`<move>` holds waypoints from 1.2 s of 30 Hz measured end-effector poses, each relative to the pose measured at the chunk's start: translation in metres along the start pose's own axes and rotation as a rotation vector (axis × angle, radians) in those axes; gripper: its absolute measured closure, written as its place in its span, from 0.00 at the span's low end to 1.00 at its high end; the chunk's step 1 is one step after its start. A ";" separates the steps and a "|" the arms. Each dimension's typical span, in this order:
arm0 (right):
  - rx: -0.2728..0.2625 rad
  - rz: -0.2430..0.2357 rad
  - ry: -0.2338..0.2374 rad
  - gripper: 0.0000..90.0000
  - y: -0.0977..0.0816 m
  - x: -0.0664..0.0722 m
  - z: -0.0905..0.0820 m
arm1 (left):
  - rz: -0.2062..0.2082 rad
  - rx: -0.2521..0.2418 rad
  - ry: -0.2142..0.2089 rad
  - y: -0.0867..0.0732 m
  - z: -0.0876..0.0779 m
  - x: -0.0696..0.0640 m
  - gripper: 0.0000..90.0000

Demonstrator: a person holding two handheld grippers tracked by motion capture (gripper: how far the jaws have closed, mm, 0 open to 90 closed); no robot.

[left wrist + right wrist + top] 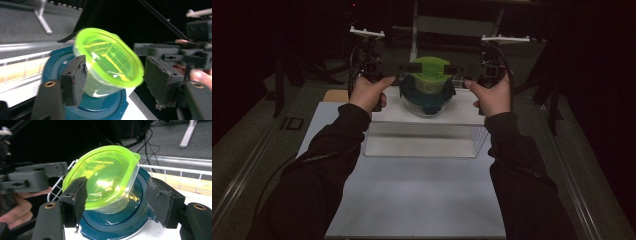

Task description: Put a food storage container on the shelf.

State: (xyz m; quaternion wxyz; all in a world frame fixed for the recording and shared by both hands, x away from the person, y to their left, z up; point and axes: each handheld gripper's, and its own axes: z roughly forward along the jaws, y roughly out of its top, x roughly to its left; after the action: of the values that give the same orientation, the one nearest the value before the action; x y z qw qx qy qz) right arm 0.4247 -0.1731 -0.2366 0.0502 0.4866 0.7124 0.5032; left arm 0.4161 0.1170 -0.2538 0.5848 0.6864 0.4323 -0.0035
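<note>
A clear tub with a lime-green lid (pixel 429 70) rests tilted on top of a teal-lidded clear bowl (pixel 427 100); both stand on a clear plastic box (pixel 419 142). My left gripper (pixel 409 72) flanks the stack from the left and my right gripper (pixel 456 75) from the right. In the left gripper view the green tub (pixel 110 60) lies between the jaws of the left gripper (pixel 117 77), whose right pad stands clear of it. In the right gripper view the green tub (pixel 102 177) sits over the teal lid (pixel 125 220) between the spread jaws of the right gripper (pixel 118 197).
The clear box stands on a white mat (pixel 412 200) on a grey table. A white wire rack (pixel 175 170) runs behind the stack. Dark stands and cables surround the table's far side.
</note>
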 end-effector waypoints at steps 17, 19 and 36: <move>0.004 -0.124 0.080 0.20 -0.023 0.018 -0.013 | 0.242 -0.052 -0.072 -0.034 -0.021 -0.029 0.00; 0.005 -0.135 0.089 0.20 -0.030 0.019 -0.015 | 0.254 -0.067 -0.069 -0.038 -0.024 -0.029 0.00; -0.006 -0.222 0.146 0.20 -0.097 0.016 -0.030 | 0.309 -0.051 -0.076 -0.103 -0.044 -0.032 0.00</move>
State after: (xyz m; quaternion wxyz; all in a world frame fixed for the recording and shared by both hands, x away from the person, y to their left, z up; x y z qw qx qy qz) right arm 0.3370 -0.1832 -0.2892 0.0553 0.3666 0.7622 0.5306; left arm 0.3120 0.1278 -0.3059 0.6114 0.7292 0.2989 0.0716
